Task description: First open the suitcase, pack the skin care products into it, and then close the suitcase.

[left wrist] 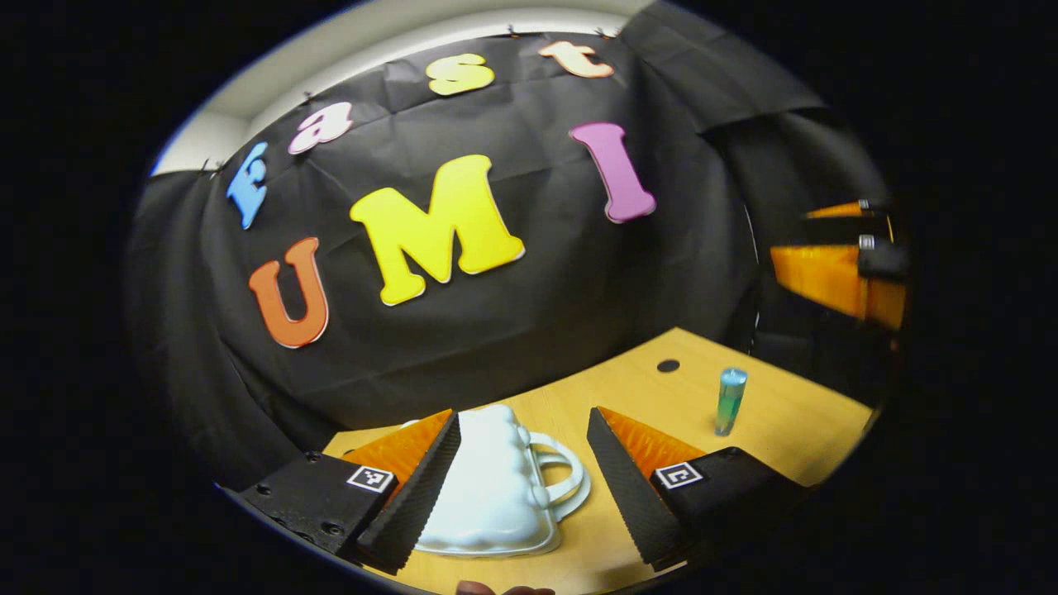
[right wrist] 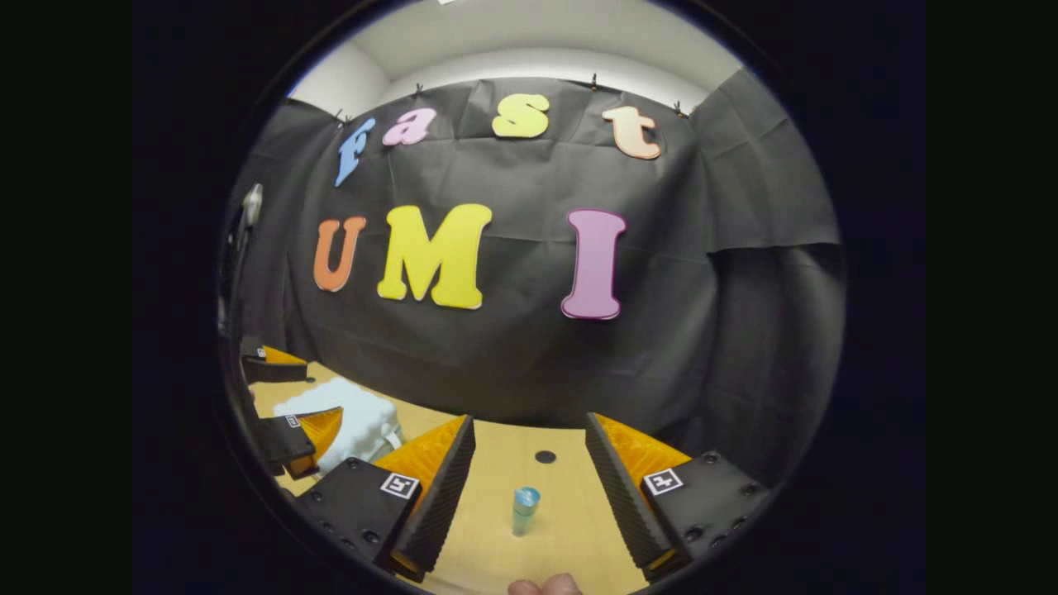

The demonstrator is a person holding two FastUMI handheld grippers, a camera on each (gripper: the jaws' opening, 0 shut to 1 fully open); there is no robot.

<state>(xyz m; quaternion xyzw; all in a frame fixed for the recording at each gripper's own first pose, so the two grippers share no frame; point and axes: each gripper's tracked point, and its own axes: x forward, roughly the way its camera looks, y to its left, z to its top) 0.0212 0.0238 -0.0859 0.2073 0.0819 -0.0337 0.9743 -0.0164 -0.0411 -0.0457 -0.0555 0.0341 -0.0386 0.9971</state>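
In the left gripper view, the left hand-held gripper point(left wrist: 521, 471) is spread wide around the closed white suitcase point(left wrist: 496, 496) lying low in the frame on the wooden worktop point(left wrist: 793, 413). In the right gripper view, the right hand-held gripper point(right wrist: 529, 471) is spread, the blue-green skin care bottle point(right wrist: 524, 511) upright between its fingers, untouched.
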